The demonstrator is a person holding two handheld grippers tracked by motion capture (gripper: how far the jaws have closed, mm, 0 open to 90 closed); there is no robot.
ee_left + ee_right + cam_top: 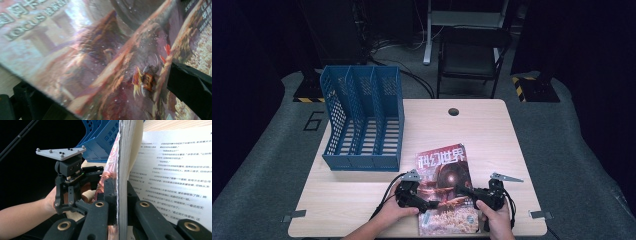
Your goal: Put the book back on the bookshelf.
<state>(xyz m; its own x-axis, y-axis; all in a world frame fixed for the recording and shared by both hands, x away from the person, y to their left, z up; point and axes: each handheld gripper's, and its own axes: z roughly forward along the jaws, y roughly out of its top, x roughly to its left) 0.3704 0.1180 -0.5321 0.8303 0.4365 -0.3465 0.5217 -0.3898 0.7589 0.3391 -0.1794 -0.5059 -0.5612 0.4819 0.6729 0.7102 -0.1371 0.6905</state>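
A magazine (447, 172) with a red cover lies near the table's front edge, and both grippers are at its lower half. My right gripper (468, 192) comes in from the right. In the right gripper view its jaws (122, 192) are shut on a thick sheaf of the magazine's pages (126, 157), with a printed page (165, 175) showing to the right. My left gripper (424, 202) is at the magazine's left edge. In the left gripper view its jaws (100, 80) stand wide apart, and the glossy cover (100, 45) slants between them, over one jaw and under the other.
A blue three-slot file holder (362, 120) stands at the table's back left, its blue mesh (100, 140) just behind the magazine. The wooden table (492, 135) has a cable hole (453, 111) at its far edge. A black chair (472, 55) stands beyond.
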